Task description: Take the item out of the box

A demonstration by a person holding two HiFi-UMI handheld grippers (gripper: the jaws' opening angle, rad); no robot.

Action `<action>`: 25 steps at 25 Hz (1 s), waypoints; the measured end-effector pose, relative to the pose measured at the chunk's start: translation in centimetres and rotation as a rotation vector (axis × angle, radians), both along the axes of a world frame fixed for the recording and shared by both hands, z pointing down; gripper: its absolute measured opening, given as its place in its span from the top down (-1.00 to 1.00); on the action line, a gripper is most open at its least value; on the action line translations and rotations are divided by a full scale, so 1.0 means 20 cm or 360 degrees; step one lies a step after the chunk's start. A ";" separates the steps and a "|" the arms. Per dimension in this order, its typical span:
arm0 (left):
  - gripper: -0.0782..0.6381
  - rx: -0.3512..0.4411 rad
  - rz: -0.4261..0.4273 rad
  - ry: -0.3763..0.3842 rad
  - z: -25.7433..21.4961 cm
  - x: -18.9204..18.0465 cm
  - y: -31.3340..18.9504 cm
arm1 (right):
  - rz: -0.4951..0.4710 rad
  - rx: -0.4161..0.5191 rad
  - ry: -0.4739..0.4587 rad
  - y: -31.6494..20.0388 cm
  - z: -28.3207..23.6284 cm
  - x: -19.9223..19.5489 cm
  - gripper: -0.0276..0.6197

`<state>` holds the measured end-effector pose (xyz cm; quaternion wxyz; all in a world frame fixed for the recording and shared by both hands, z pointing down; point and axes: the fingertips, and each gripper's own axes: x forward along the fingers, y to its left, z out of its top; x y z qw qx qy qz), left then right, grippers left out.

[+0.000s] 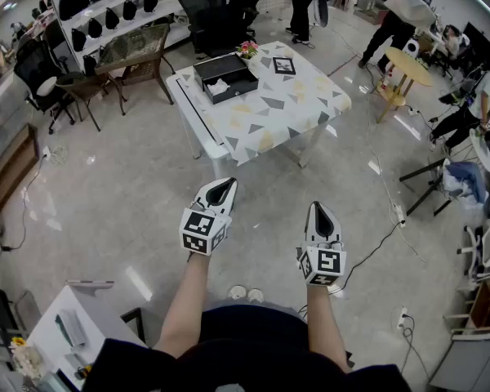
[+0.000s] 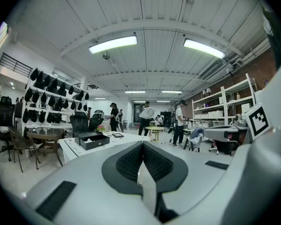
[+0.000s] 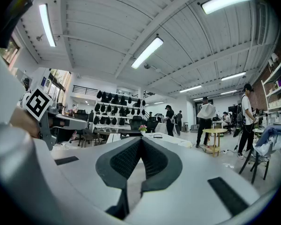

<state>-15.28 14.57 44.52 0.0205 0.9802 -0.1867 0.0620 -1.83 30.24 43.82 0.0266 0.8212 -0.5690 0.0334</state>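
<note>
Jaws of the left gripper (image 1: pixel 225 184) and right gripper (image 1: pixel 318 209) are pressed together on nothing. Well ahead, an open black rectangular box (image 1: pixel 226 76) holds a white crumpled item (image 1: pixel 218 86). The box stands on a triangle-patterned white table (image 1: pixel 294 104), beside pink flowers (image 1: pixel 247 50).

A white table (image 1: pixel 287 111) stands in the upper middle of the head view. Its top is covered by a pale cloth printed with grey and yellow triangles. At the far left corner lies an open black box (image 1: pixel 225 75), its flat lid tipped back behind it. Just right of the box, on the far edge, sits a small bunch of pink flowers (image 1: pixel 247 50). Right of those, near the far right corner, lies a flat square card with a dark border (image 1: pixel 284 65). The table stands on a glossy pale floor (image 1: pixel 131 188).
</note>
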 end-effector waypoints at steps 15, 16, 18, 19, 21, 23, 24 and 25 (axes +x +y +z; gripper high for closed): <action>0.73 -0.0002 0.0012 -0.0003 0.00 0.00 0.02 | 0.0002 -0.0044 0.0063 0.02 0.03 0.00 0.91; 0.73 -0.0004 0.0013 -0.0004 0.00 0.00 0.03 | 0.0001 -0.0033 0.0056 0.02 0.03 0.00 0.91; 0.73 -0.0007 0.0018 -0.0004 0.01 0.00 0.03 | 0.0008 -0.0008 0.0034 0.03 0.02 0.01 0.91; 0.73 -0.0008 0.0020 -0.0005 0.01 0.00 0.04 | 0.0016 -0.0001 0.0027 0.03 0.03 0.01 0.91; 0.73 -0.0012 0.0019 -0.0009 0.01 0.00 0.04 | 0.0025 0.0008 0.0016 0.04 0.03 0.02 0.91; 0.73 -0.0023 0.0020 -0.0010 0.02 -0.01 0.04 | 0.0030 -0.0004 0.0015 0.04 0.03 0.02 0.91; 0.73 -0.0030 0.0021 -0.0011 0.03 -0.01 0.05 | 0.0029 -0.0007 0.0013 0.05 0.03 0.01 0.91; 0.73 -0.0038 0.0022 -0.0012 0.03 -0.01 0.05 | 0.0028 -0.0008 0.0011 0.05 0.03 0.01 0.91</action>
